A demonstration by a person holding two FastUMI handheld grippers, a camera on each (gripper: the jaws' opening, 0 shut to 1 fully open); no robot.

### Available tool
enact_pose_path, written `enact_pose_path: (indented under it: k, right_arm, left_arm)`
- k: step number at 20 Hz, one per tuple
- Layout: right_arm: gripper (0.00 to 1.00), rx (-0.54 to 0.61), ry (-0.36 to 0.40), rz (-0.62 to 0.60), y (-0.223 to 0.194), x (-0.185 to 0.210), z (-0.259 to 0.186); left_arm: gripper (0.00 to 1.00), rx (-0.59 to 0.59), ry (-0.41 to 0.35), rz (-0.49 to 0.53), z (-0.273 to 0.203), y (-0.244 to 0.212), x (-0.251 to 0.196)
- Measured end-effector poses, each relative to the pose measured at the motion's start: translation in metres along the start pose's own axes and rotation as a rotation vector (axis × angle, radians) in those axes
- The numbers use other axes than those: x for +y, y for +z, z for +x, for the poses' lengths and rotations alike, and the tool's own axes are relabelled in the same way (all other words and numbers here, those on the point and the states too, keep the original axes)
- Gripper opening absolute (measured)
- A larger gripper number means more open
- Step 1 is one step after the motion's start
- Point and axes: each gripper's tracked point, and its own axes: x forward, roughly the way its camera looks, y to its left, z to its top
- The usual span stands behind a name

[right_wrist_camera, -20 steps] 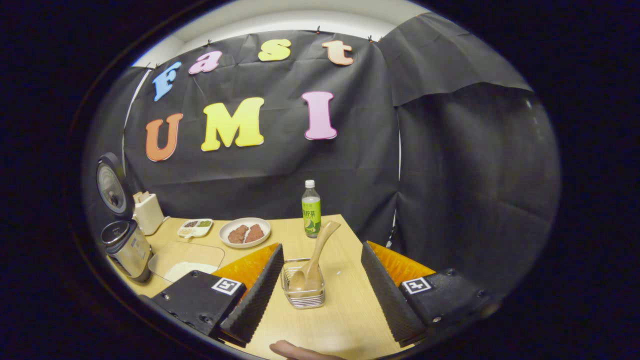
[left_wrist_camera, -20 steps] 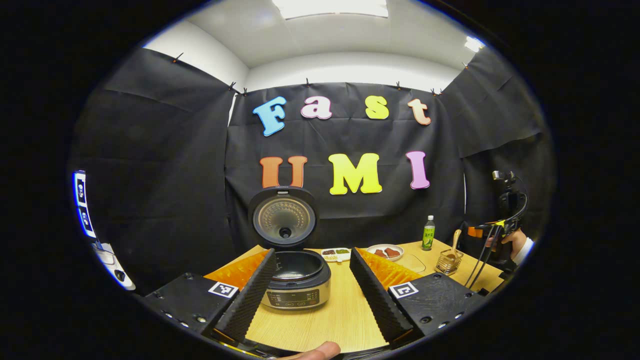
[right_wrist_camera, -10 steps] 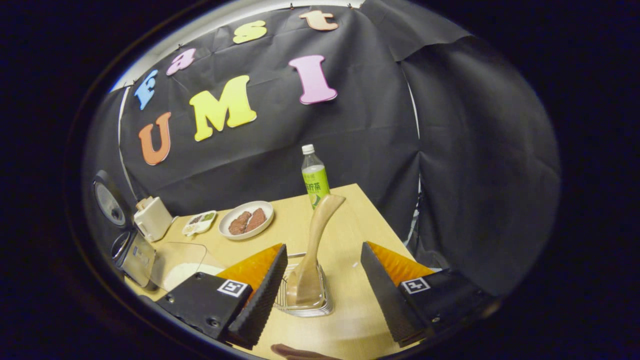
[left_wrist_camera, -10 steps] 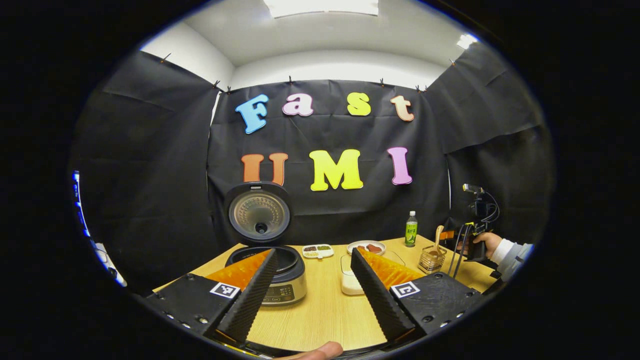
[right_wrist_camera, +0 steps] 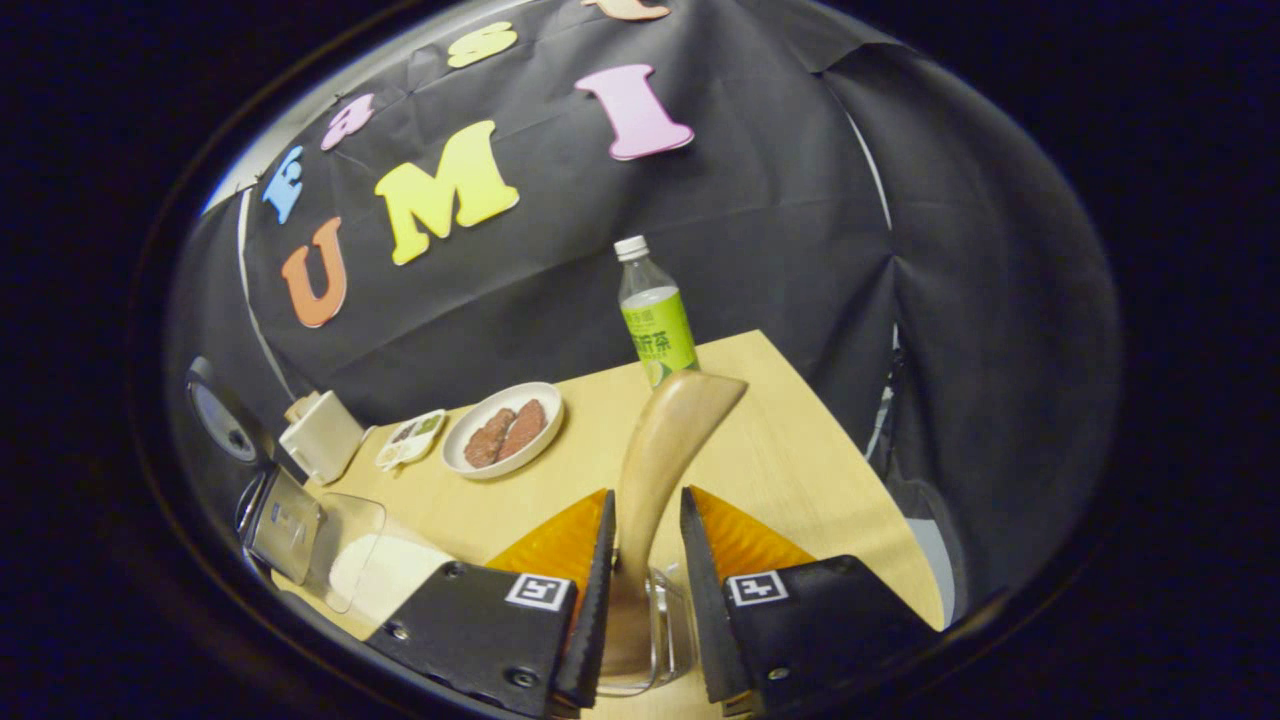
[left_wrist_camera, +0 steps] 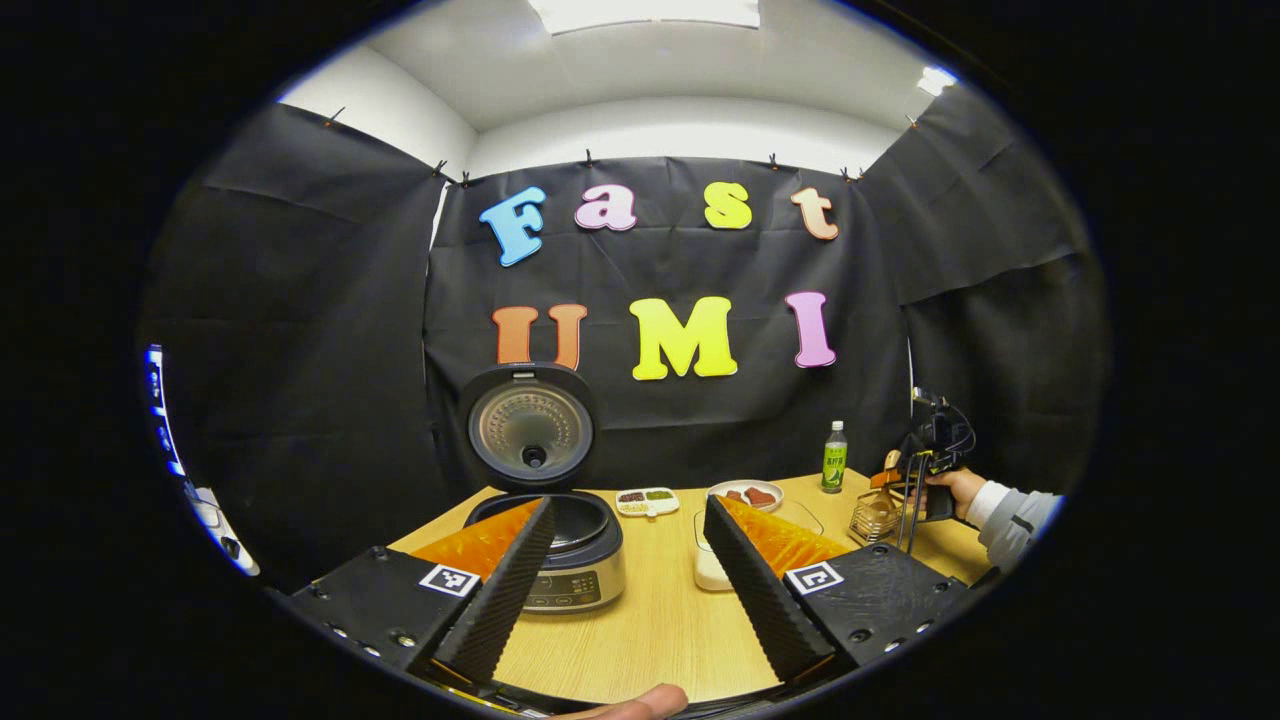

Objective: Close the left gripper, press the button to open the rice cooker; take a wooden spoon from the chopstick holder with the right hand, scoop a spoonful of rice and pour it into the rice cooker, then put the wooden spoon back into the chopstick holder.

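Nearest to me in the right gripper view, my right gripper (right_wrist_camera: 643, 560) has its fingers drawn in around the pale, curved wooden spoon (right_wrist_camera: 660, 460), low on the handle where it rises from the clear wire-framed chopstick holder (right_wrist_camera: 668, 640); whether both fingers actually press the wood I cannot tell, as a thin gap seems to remain on each side. The spoon looks light and rigid, its smooth finish possibly slippery, so I would take it on the flat of the handle (not the flared tip) and lift straight up so the bowl clears the holder. In the left gripper view my left gripper (left_wrist_camera: 627, 570) hangs released, fingers wide apart above the light wooden tabletop (left_wrist_camera: 650, 630). Beyond it stands the round silver-and-black rice cooker (left_wrist_camera: 560, 550), lid already raised, with the clear rectangular container of white rice (left_wrist_camera: 708, 560) beside it.
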Motion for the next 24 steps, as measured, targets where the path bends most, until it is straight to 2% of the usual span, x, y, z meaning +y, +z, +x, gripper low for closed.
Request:
enact_pose_path:
  k: [1, 4, 6, 9, 15, 20, 24]
  right_arm:
    - [0.43, -0.004, 0.003, 0.005, 0.001, 0.001, -0.001]
    - [0.17, -0.064, -0.015, 0.034, 0.01, 0.001, -0.014]
    - [0.13, -0.085, -0.024, 0.04, 0.014, 0.003, -0.021]
    - [0.12, -0.095, -0.046, -0.002, 0.018, 0.01, -0.039]
    - [0.11, -0.239, -0.083, -0.077, 0.061, 0.034, -0.086]
    - [0.11, -0.292, -0.077, -0.11, 0.075, 0.079, -0.12]
    - [0.12, -0.297, -0.021, -0.153, 0.072, 0.137, -0.133]
  left_arm:
    - [0.96, 0.0, 0.001, 0.008, 0.0, -0.001, 0.0]
    - [0.96, 0.015, -0.003, 0.012, 0.005, -0.009, -0.004]
    - [0.96, 0.023, -0.011, 0.008, 0.003, -0.011, -0.006]
    - [0.96, 0.021, -0.025, 0.001, -0.001, -0.01, -0.009]
    - [0.96, 0.01, -0.012, -0.005, -0.015, -0.006, 0.001]
    - [0.96, 0.007, 0.002, -0.037, -0.027, -0.006, 0.015]
    - [0.96, 0.017, -0.019, 0.007, -0.036, -0.012, 0.018]
